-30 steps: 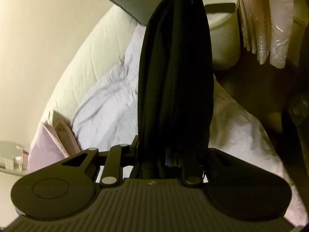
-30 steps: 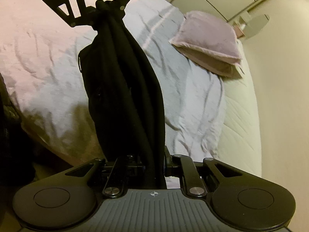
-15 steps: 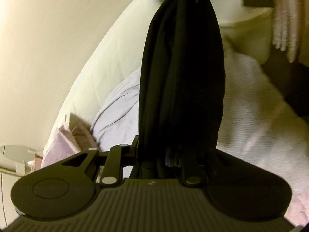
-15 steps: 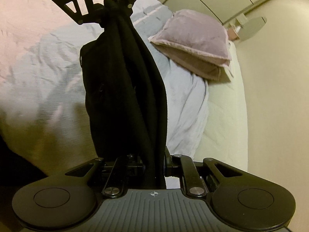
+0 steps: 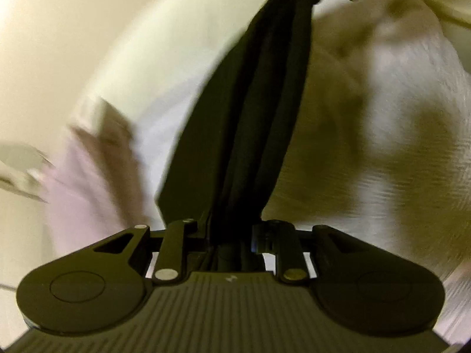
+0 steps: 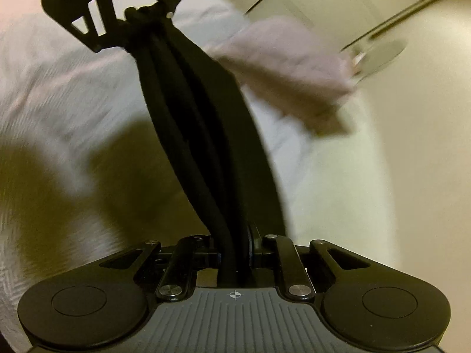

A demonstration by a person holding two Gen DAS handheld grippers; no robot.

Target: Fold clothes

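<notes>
- Your left gripper [image 5: 232, 235] is clamped on one end of the black garment [image 5: 247, 123]; the cloth runs from its jaws up toward 12 o'clock in the left wrist view, bunched into long folds.
- Your right gripper [image 6: 235, 253] is clamped on the other end of the same garment [image 6: 203, 135]. In the right view the cloth climbs toward 11 o'clock, where the left gripper shows again with the dark bundle pinched in it.
- So the garment hangs stretched between your two tools, above the bed [image 6: 59, 94] and not lying on it. Both pictures are smeared, so I cannot tell whether any hem brushes the sheet.
- The step in hand, as I judge it, is carrying the held garment over the bed to lay it down; no fold is made yet.
- A pillow [image 6: 291, 67] lies at 1 o'clock in the right view, near the cloth's line. In the left view a pinkish shape at 9 o'clock is likely the same pillow, too blurred to be sure.
- Next you need to spread your hands apart, so the bunched cloth opens flat.
- Then lower both ends level onto bare sheet, clear of the pillow, and keep both grips firm until the cloth rests.
</notes>
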